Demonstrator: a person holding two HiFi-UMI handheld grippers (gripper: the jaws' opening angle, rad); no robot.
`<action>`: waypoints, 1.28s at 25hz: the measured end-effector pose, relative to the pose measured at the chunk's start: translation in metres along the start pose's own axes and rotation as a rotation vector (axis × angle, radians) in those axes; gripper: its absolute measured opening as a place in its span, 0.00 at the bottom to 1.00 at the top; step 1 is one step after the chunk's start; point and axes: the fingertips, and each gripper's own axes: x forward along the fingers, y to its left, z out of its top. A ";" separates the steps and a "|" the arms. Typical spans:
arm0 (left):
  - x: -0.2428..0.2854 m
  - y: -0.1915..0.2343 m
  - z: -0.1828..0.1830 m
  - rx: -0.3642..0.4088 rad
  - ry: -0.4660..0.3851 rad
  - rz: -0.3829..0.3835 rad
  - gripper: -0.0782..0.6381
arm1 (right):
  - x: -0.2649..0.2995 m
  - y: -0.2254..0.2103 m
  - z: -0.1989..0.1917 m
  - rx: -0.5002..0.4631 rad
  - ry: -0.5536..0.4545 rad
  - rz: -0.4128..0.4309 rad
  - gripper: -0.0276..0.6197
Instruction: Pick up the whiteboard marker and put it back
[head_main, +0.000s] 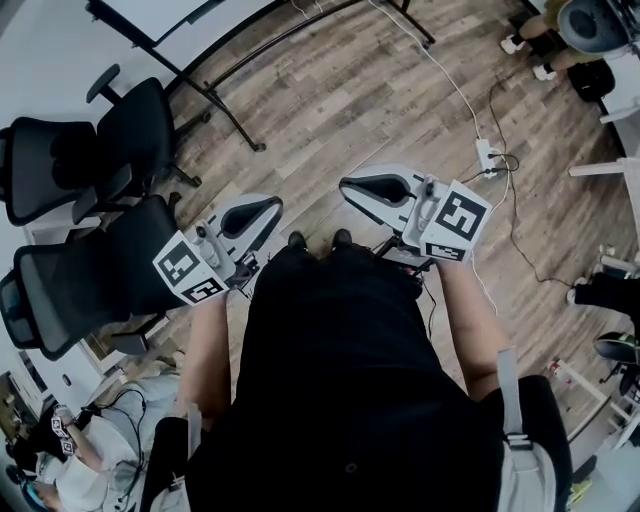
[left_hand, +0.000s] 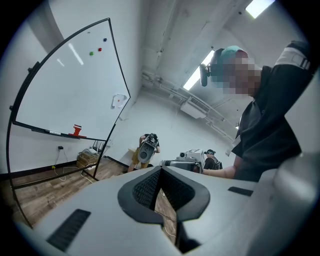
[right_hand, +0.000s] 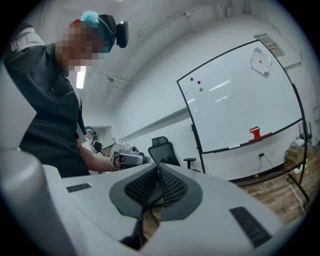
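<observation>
Approach step in hand: the left tool (left_hand: 161, 170) and right tool (right_hand: 159, 168) are held clenched, empty. The marker (right_hand: 234, 147) (apparently) lies on the whiteboard (right_hand: 240, 95) ledge, well apart. Closing in with one tool opened is required.

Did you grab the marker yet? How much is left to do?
Nothing is in hand: the left gripper and right gripper both have their jaws shut on nothing, far from the big white whiteboard. A thin pale marker-like stick lies on its tray beside a red block. So either everything is left, or it's already back; I can't tell.
</observation>
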 end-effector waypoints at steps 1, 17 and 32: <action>0.001 0.000 0.001 0.000 -0.004 0.002 0.13 | -0.002 0.000 0.000 -0.001 0.000 0.002 0.07; 0.023 -0.013 -0.001 0.014 0.022 -0.004 0.13 | -0.020 -0.004 0.002 -0.004 -0.029 0.005 0.07; 0.033 0.042 0.007 -0.022 0.018 -0.033 0.13 | 0.006 -0.049 0.002 0.025 0.000 -0.028 0.07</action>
